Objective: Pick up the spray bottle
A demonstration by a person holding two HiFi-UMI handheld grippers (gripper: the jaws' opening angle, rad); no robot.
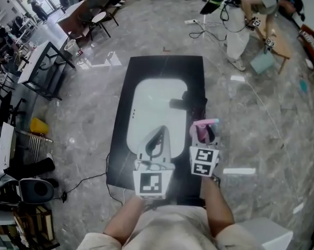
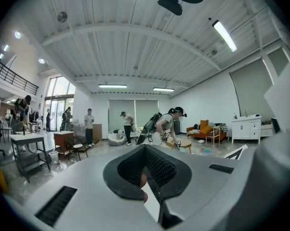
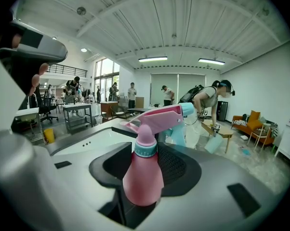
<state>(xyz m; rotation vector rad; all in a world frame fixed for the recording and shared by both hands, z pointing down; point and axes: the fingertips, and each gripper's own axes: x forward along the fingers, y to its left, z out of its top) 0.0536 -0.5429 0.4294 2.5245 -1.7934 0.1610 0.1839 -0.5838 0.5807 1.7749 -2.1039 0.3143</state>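
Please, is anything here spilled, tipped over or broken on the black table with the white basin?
Nothing stands out. The pink spray bottle stands upright between the right tongs with its spray head in place. No liquid shows on the white basin or the black table.

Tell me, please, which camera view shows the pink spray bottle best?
The right gripper view: the pink spray bottle fills the centre, between the jaws of the right gripper. The head view shows only its small top past the marker cube; the left gripper view misses it.
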